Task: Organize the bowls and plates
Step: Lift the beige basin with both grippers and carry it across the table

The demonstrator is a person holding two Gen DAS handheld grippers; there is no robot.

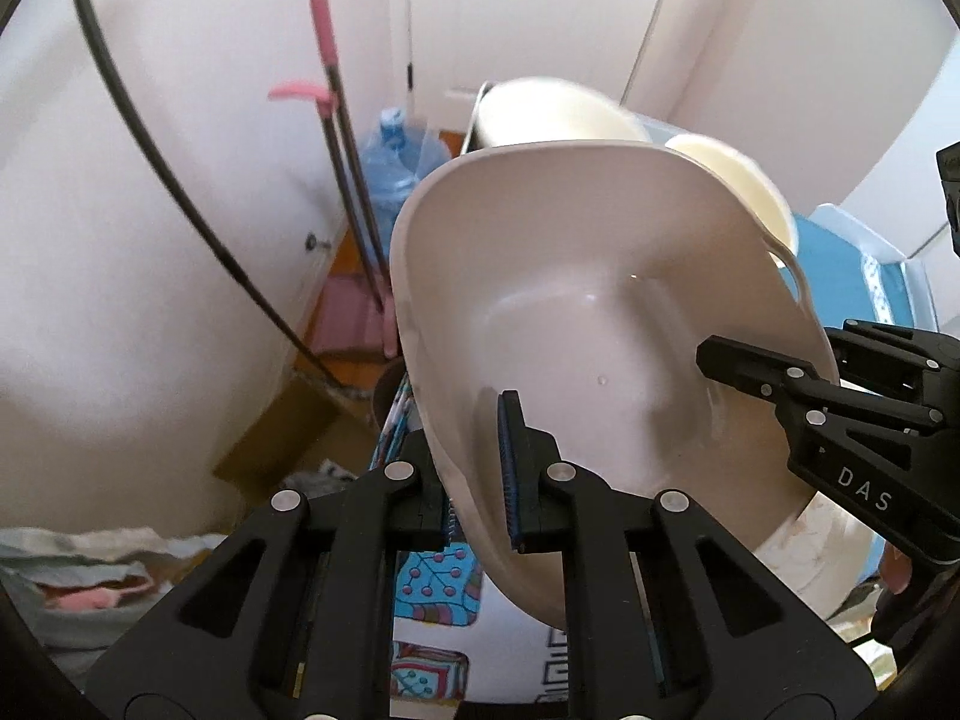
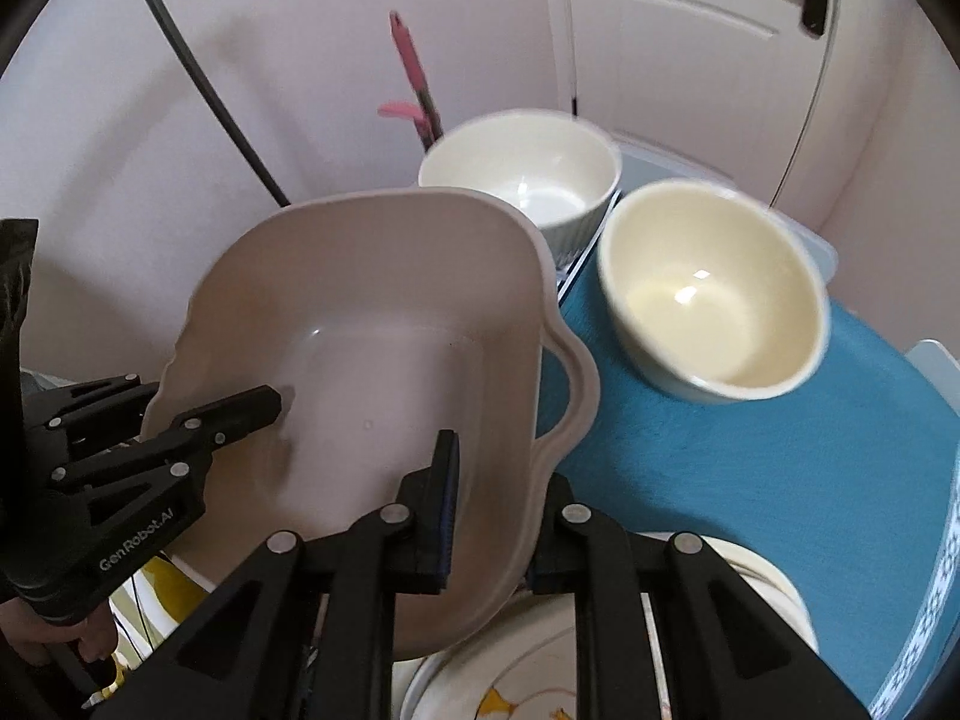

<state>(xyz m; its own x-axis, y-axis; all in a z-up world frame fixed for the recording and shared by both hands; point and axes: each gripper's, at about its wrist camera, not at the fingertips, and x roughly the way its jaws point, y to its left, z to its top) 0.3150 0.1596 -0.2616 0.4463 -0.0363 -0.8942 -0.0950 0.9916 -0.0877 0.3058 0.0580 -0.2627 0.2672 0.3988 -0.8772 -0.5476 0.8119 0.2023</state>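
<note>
A beige rectangular baking dish [image 1: 576,312] with side handles is held in the air by both grippers. My left gripper [image 1: 480,486] is shut on its left rim; it also shows in the right wrist view [image 2: 240,414]. My right gripper [image 2: 498,516] is shut on the dish's [image 2: 384,348] near rim by the handle; it also shows in the left wrist view [image 1: 750,372]. A white ribbed bowl [image 2: 528,174] and a cream bowl [image 2: 714,288] stand beyond the dish. A stack of plates [image 2: 600,660] lies under the right gripper.
A blue mat [image 2: 720,468] covers the table. A patterned cloth [image 1: 432,594] lies below the dish. Pink-handled mops [image 1: 336,138], a water jug [image 1: 396,162] and a cardboard box [image 1: 282,438] stand on the floor by the wall. A white door [image 2: 690,30] is behind.
</note>
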